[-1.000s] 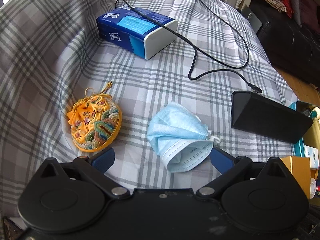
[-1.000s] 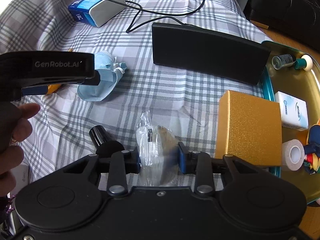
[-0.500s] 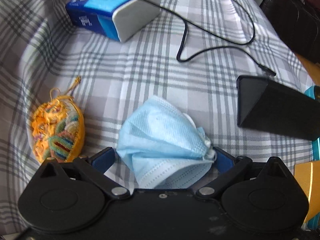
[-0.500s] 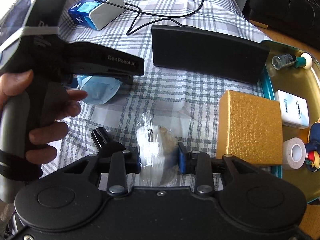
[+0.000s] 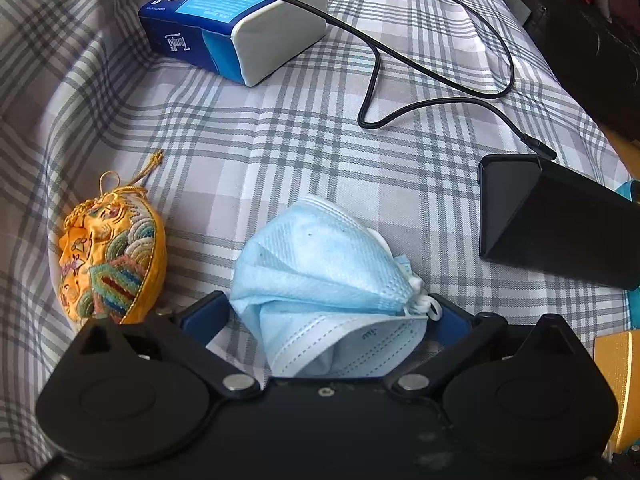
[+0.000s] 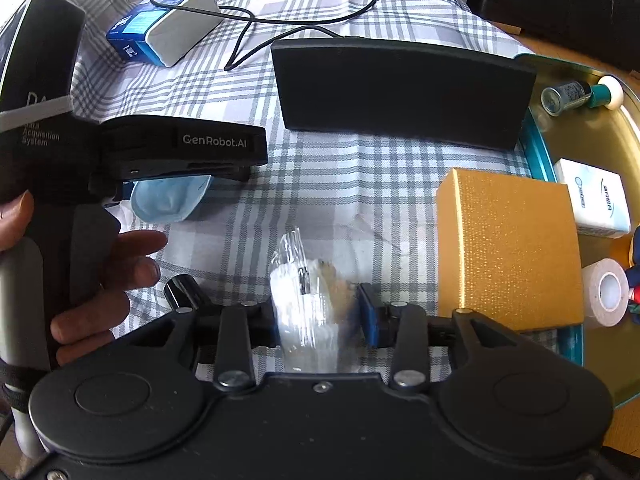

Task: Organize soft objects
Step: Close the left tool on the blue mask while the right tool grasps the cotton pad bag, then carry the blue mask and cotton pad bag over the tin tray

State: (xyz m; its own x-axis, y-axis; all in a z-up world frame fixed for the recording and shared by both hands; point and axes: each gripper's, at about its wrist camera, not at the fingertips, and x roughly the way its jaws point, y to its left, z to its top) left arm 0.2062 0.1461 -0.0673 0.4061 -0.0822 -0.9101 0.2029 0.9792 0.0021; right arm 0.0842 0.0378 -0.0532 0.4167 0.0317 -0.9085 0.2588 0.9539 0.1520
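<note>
A crumpled light-blue face mask [image 5: 320, 256] lies on the grey plaid cloth [image 5: 280, 152]. My left gripper [image 5: 328, 316] is open and set down around it, one blue pad at each side of the mask. The right wrist view shows the same mask [image 6: 168, 200] under the left tool's black housing [image 6: 180, 144], which a hand [image 6: 104, 280] holds. My right gripper [image 6: 316, 316] holds a clear plastic packet [image 6: 308, 300] with something pale and brown inside. Its jaws are opening, with the packet still between the pads.
An embroidered yellow pouch [image 5: 108, 256] lies left of the mask. A blue tissue pack [image 5: 232, 24] and a black cable [image 5: 400, 60] are farther back, a black case [image 5: 552, 228] to the right. A gold box [image 6: 508, 248] sits beside a teal-rimmed tray [image 6: 536, 148] with a tape roll [image 6: 604, 292].
My left gripper came down and forward over the mask, which now lies between its jaws. The right gripper stayed in place with the packet.
</note>
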